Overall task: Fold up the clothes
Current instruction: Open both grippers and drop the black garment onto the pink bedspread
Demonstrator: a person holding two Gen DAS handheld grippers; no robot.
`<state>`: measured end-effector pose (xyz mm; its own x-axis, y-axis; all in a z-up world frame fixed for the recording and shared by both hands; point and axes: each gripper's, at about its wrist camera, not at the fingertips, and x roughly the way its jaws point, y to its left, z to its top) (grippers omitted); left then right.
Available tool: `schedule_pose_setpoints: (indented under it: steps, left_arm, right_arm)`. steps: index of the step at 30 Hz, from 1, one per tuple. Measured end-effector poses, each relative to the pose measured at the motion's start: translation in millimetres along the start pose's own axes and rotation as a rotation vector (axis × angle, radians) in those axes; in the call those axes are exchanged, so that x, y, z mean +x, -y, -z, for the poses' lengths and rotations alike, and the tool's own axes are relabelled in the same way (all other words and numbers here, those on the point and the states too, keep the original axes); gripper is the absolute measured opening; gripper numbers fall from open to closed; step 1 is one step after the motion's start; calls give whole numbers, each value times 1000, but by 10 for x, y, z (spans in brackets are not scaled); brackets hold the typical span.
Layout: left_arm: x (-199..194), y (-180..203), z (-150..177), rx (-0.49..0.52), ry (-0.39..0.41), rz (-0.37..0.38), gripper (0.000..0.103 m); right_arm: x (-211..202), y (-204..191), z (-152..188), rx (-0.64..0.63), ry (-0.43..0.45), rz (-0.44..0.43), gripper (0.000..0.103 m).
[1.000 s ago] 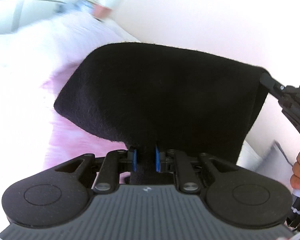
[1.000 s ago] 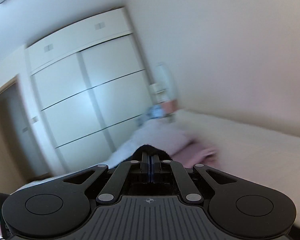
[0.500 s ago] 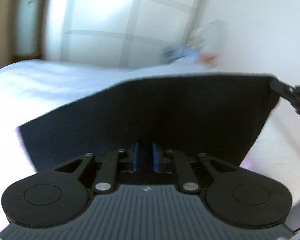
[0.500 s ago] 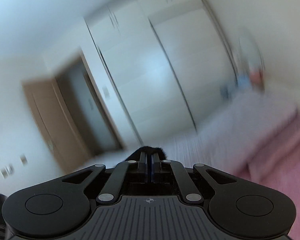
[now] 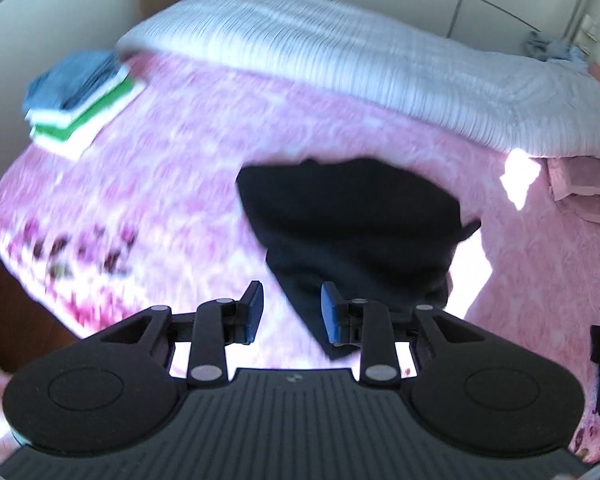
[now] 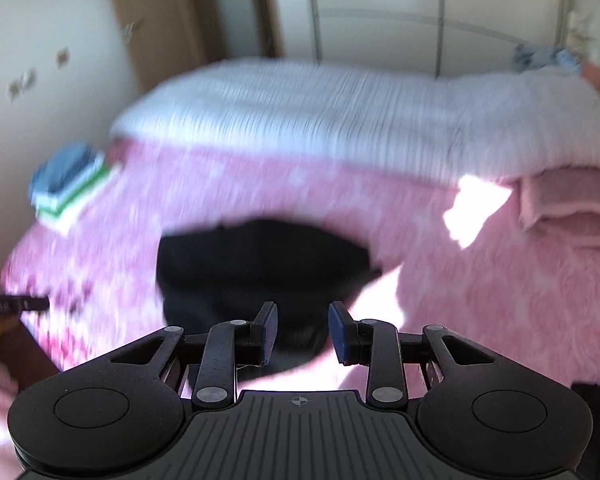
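Stacked clothes (image 5: 80,108), blue over green and white, are sitting at far left on the fluffy pink blanket (image 5: 188,160). Black garment (image 5: 352,232), soft and matte, is lying mid-bed as a rumpled, roughly rectangular fold; its long axis cannot be judged. Left gripper (image 5: 291,312) and right gripper (image 6: 302,330) are hovering over it, jaws just opening, spread, pinching nothing. A ribbed white quilt (image 5: 380,60) is lying behind.

garment (image 5: 352,220) on bedspread (image 5: 180,184), stack (image 5: 80,100) far left
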<state>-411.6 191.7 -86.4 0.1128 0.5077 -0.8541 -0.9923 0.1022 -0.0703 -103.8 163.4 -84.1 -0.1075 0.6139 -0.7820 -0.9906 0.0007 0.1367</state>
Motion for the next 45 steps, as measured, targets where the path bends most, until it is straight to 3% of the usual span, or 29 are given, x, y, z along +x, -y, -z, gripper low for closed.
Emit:
schedule_pose_setpoints:
  steps: [7, 13, 18, 28, 37, 45]
  left_arm:
    - [-327, 323, 657, 34, -2, 20, 27]
    - [-442, 533, 1244, 65, -33, 12, 31]
    - [-600, 583, 1489, 70, -34, -11, 31]
    - [-939, 634, 1533, 90, 46, -46, 34]
    - [-810, 552, 1462, 77, 61, -44, 34]
    - [-556, 367, 1104, 84, 78, -1, 35]
  right_arm:
    - [-337, -146, 800, -54, -77, -19, 33]
    - [-504, -92, 1199, -48, -153, -28, 33]
    - [-677, -112, 1405, -56, -166, -32, 33]
    - [-829, -201, 1458, -114, -133, -53, 33]
    - [-661, -286, 1372, -131, -131, -56, 33]
    - [-463, -379, 1074, -113, -95, -13, 33]
